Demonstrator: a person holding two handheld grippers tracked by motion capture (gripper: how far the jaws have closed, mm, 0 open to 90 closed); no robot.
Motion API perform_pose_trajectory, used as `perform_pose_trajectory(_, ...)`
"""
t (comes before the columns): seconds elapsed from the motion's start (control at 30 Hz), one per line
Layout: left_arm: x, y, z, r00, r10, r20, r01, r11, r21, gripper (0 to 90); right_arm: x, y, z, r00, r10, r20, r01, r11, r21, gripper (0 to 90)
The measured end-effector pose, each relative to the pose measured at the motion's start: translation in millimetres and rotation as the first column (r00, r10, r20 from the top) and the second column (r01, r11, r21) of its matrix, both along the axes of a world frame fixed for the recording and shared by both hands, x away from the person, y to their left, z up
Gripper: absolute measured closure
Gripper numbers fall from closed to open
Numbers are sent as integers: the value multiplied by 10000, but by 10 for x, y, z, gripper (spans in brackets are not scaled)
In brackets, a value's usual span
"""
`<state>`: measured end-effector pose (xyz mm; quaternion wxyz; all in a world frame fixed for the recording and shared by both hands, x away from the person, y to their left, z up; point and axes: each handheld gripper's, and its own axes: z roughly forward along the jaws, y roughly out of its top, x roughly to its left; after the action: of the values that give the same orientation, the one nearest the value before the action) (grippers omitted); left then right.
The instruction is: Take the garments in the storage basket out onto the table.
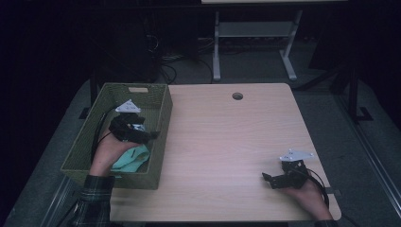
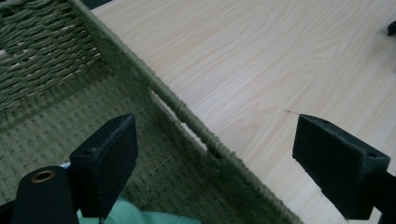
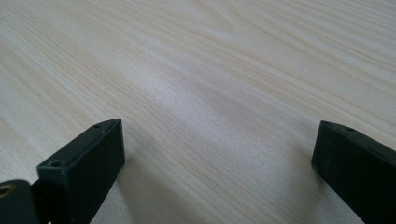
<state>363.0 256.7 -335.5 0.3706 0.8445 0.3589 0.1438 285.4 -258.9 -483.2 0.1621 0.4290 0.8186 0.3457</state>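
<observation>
Your two forearms come in from the bottom edge of the high view, each hand wrapped around a black two-jaw gripper with a grey three-cornered plate on top. Your left hand, in a dark plaid sleeve, holds the left gripper inside a woven basket at the left side of the table. Its jaws stand wide apart and hold nothing.

Seen from the left gripper view, those jaws are blocky, matte black and square-ended. One hangs over the basket's floor and the other over the bare wood outside, so the basket's thick braided rim runs diagonally between them without touching either.

That basket is rectangular, olive green and tightly plaited, with a coarse rope-like texture and a slot handle in its far wall. A soft mint-green cloth lies crumpled on the basket floor near the close end, just below and behind the left gripper. In the left gripper view a corner of this cloth shows at the bottom edge, right beside the jaw over the basket floor; you cannot tell whether they touch.

Your right hand rests at the table's near right corner, well apart from the basket. The right gripper points left, low over the wood, its jaws also spread wide and empty.

Pale, smooth wood with fine straight grain forms the table, which has a small round hole near its far edge.
</observation>
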Motion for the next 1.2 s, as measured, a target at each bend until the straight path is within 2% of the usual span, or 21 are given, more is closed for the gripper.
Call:
perform_pose_trajectory(0.43, 17, 271, -47, 9969, 789, -84, -788, 9969, 72, 138, 0, 0, 0, 10000, 1, -4, -1, 10000, -1, 20)
perform_pose_trajectory(0.53, 29, 318, -90, 9948, 999, -182, -1000, 9950, 0, 139, 0, 0, 0, 10000, 1, -2, -1, 10000, -2, 20)
perform_pose_trajectory(0.73, 83, 387, -207, 9914, 1227, -454, -1220, 9924, 175, 142, 0, 0, 0, 10000, 0, -4, 0, 10000, 1, 20)
perform_pose_trajectory(0.93, 142, 406, -356, 9866, 1416, -814, -1371, 9888, 585, 151, 0, 0, 0, 10000, 4, -8, -4, 10000, 3, 20)
perform_pose_trajectory(1.2, 211, 357, -547, 9797, 1423, -1415, -1252, 9844, 1234, 159, 0, 0, 0, 10000, -1, -7, 1, 10000, 2, 20)
